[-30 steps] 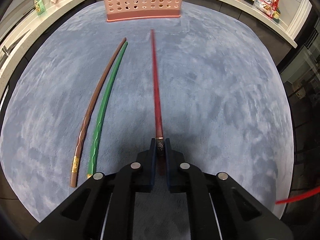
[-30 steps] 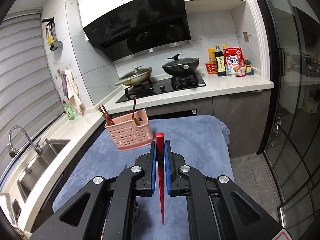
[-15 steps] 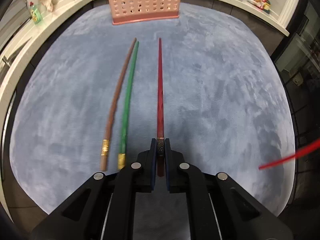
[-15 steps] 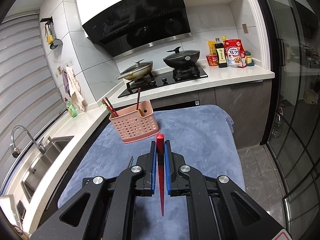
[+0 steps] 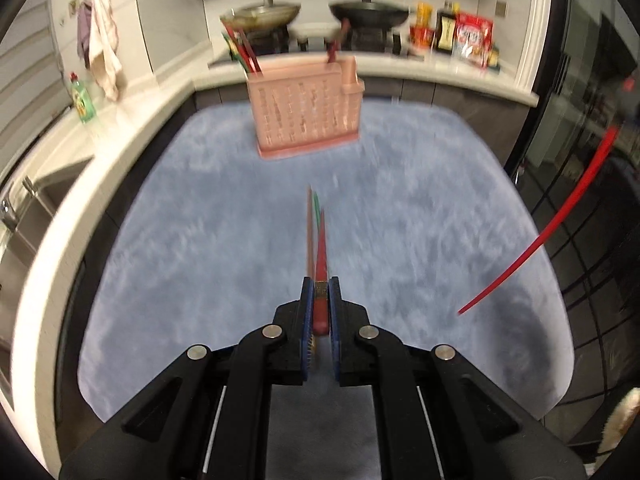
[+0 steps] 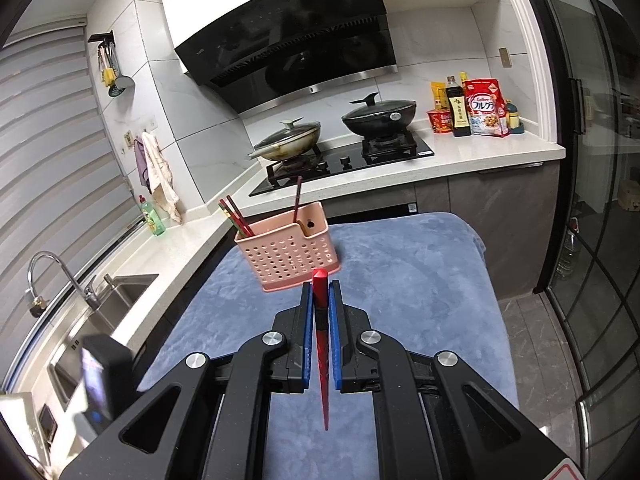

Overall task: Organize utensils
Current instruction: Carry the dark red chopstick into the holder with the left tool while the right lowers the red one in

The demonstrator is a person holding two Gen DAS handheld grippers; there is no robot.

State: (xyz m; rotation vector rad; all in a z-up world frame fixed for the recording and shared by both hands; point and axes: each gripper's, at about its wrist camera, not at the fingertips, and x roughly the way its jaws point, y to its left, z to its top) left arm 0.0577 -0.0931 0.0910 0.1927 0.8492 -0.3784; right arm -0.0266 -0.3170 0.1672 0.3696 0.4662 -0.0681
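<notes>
My left gripper [image 5: 319, 312] is shut on the thick end of a dark red chopstick [image 5: 321, 256], which points toward the pink perforated utensil holder [image 5: 306, 118] at the far side of the blue mat [image 5: 200, 248]. A brown chopstick [image 5: 309, 232] and a green chopstick [image 5: 317, 210] lie on the mat, blurred, just behind the held one. My right gripper [image 6: 320, 320] is shut on a bright red chopstick [image 6: 321, 344], tip hanging down; this chopstick also shows at the right of the left wrist view [image 5: 560, 228]. The holder [image 6: 286, 258] has several chopsticks in it.
A white counter [image 6: 192, 232] with a sink [image 6: 92, 332] and a green soap bottle [image 6: 151, 216] runs along the left. A stove with two pans [image 6: 340, 136] and food packets [image 6: 472, 110] stand behind. A glass door [image 6: 600, 240] is at the right.
My left gripper has lifted and tilted up with the dark red chopstick, so the holder now sits mid-view. The right gripper has drawn back slightly from the holder.
</notes>
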